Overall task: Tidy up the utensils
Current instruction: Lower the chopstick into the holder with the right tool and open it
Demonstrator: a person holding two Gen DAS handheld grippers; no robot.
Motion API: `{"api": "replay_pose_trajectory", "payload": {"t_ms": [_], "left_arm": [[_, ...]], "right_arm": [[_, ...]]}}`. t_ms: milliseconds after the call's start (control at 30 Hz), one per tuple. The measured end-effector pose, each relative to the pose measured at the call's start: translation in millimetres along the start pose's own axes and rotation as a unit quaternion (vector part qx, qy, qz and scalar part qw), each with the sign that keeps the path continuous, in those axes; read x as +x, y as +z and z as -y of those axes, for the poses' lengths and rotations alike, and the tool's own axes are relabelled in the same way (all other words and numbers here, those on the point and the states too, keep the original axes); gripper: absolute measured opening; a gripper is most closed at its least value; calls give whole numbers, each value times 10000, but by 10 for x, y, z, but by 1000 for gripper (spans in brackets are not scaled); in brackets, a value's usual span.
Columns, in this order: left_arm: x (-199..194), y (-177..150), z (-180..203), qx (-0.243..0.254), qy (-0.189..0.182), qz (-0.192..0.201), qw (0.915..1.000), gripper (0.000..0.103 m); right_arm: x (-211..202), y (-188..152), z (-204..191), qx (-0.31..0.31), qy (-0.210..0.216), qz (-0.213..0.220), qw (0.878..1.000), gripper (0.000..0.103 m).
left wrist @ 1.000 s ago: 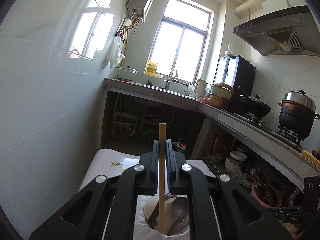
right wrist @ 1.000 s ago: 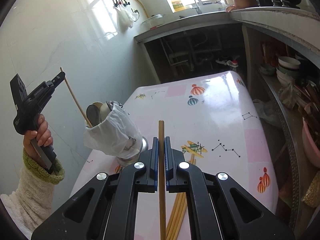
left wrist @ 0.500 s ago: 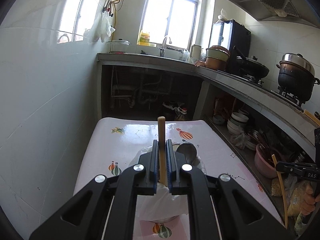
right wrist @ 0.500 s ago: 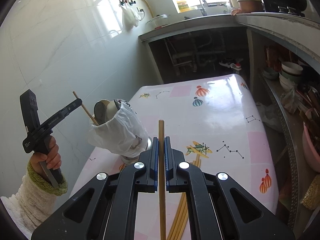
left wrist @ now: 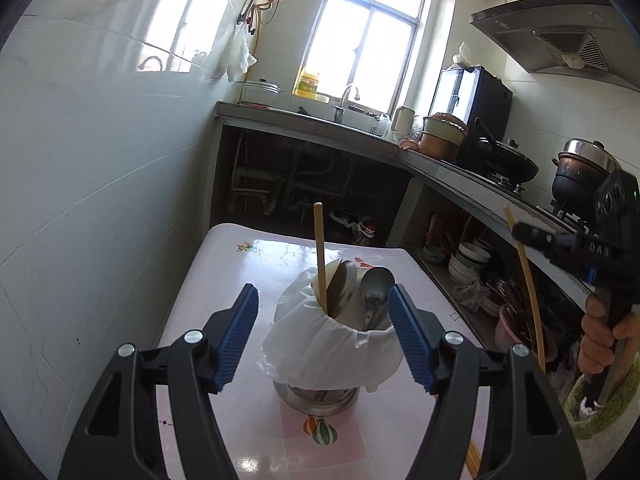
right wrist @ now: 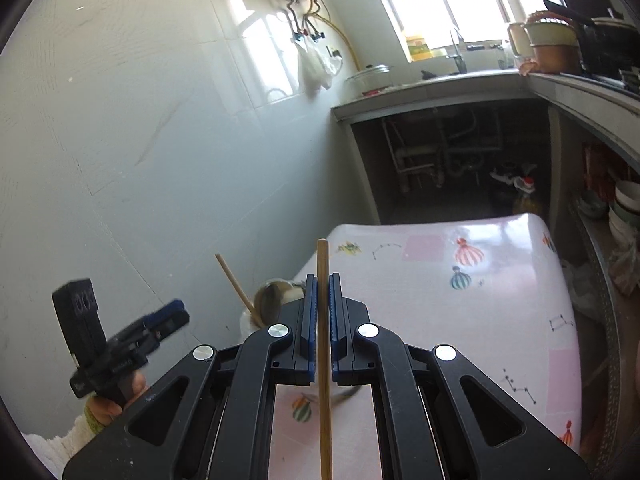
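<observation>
Dropping one chopstick into the holder, second one ready.

My left gripper [left wrist: 322, 326] is opening, nothing between its jaws; the released chopstick [left wrist: 321, 258] stands in the bag-lined utensil holder [left wrist: 332, 344] on the table [left wrist: 208, 280]. My right gripper [right wrist: 320, 318] clamps the second chopstick [right wrist: 323, 320]; I should lower it upright over the rim before letting go.

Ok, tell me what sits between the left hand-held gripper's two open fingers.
In the left wrist view, the bag-lined utensil holder stands between the opening fingers of the left hand-held gripper, untouched, holding a chopstick.
</observation>
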State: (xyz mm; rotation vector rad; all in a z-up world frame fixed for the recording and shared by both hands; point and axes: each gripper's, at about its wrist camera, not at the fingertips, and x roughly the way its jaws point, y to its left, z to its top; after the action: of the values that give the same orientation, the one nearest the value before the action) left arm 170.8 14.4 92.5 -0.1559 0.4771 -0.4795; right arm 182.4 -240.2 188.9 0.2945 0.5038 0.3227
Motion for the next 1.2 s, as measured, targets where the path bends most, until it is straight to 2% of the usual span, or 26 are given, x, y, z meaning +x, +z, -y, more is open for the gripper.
{"api": "replay_pose_trajectory", "payload": {"t_ms": [233, 333, 400, 633, 833, 1000, 1200], "left_arm": [[-214, -202, -56, 140, 206, 29, 9997, 76], [-251, -241, -100, 99, 199, 13, 9998, 79], [-265, -258, -142, 78, 201, 11, 9998, 79], [-255, -293, -255, 62, 250, 20, 9997, 80], [-238, -313, -408, -93, 301, 0, 9995, 80], [-238, -343, -466, -168, 323, -16, 9993, 80], [-227, -368, -467, -267, 307, -47, 9992, 80]], "right_arm": [[276, 587, -404, -90, 648, 747, 9951, 4], [441, 716, -536, -142, 785, 1022, 9916, 4], [581, 752, -599, -189, 717, 1129, 9908, 4], [1175, 659, -724, -540, 117, 1188, 9914, 4], [1408, 414, -778, -905, -306, 1062, 9897, 4], [1395, 244, -722, -882, -376, 931, 9910, 4], [1171, 119, -566, -634, -320, 855, 9938, 4]]}}
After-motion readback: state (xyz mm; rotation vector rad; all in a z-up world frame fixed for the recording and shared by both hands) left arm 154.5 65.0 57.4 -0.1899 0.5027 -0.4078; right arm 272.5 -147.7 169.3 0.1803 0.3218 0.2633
